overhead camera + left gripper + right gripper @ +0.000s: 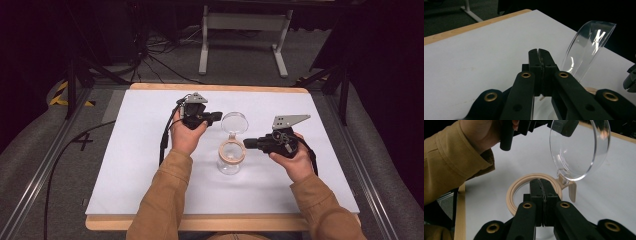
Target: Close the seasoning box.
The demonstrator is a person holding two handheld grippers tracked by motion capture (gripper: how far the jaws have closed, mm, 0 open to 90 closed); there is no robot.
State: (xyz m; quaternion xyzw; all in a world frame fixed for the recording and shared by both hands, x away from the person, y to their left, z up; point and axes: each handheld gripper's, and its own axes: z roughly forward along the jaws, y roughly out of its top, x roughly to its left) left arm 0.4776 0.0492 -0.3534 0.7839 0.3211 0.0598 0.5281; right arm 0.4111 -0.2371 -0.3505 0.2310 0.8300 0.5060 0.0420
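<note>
Both grippers have their jaws pressed together with nothing between them: the left gripper (216,118), held in the person's left hand (186,136), hangs over the white table (140,160) just left of the raised lid, and the right gripper (248,143), in the right hand (295,162), sits with its tips at the jar's rim. Near the table's middle stands a clear jar (230,159) with a tan ring (517,192) around its mouth. Its round transparent lid (580,150) is hinged open and stands up behind the mouth.
</note>
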